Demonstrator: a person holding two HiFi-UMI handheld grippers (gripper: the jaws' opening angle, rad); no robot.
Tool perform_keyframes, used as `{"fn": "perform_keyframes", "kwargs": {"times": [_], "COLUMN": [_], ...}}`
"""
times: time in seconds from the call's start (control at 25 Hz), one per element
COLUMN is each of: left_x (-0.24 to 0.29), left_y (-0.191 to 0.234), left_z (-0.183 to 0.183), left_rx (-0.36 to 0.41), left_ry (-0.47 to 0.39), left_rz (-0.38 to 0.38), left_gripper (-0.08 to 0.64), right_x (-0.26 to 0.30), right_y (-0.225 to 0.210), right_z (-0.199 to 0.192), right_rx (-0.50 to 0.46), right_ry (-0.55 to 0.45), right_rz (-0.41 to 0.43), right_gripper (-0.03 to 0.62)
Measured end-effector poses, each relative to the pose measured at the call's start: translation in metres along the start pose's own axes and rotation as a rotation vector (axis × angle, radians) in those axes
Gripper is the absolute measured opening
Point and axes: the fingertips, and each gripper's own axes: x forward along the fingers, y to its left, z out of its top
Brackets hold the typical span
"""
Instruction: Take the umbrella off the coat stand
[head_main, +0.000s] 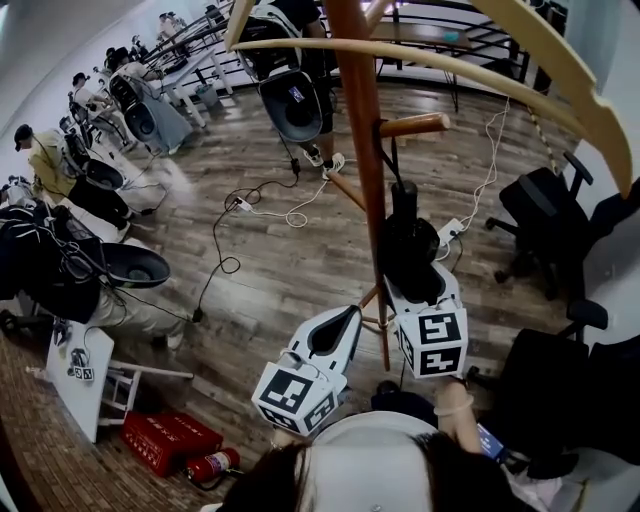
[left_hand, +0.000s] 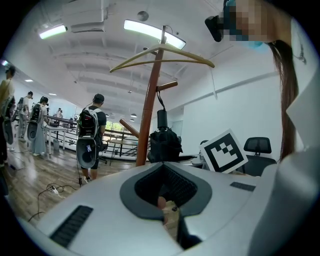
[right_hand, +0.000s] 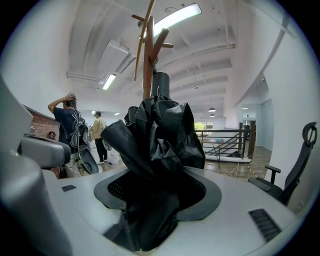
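No word or number here can be made out. The nearest thing to a sign is the square black-and-white marker (head_main: 441, 342) on the cube of the right tongs (head_main: 415, 283), with a second marker (head_main: 292, 392) on the cube of the left tongs (head_main: 335, 338); both are patterns, not letters. A red case (head_main: 170, 440) lies on the floor, any print on it too small to read. The white board (head_main: 78, 375) beside it bears small dark marks, and a pale tag (head_main: 297, 95) sits on a person's dark funnel-shaped pack; both are illegible.
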Motion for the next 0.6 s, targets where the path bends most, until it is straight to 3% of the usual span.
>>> {"fn": "perform_keyframes", "kwargs": {"times": [0.6], "left_x": [-0.004], "left_y": [-0.011], "left_z": [0.007], "left_rx": [0.011], "left_ry": [-0.016], "left_rz": [-0.005], "left_gripper": [0.009], "right_x": [-0.020], "right_y": [-0.005], "right_z": [0.022], "right_rx": [0.010], "right_ry": [-0.067], "right_rz": [-0.008], "right_gripper": [0.264]}}
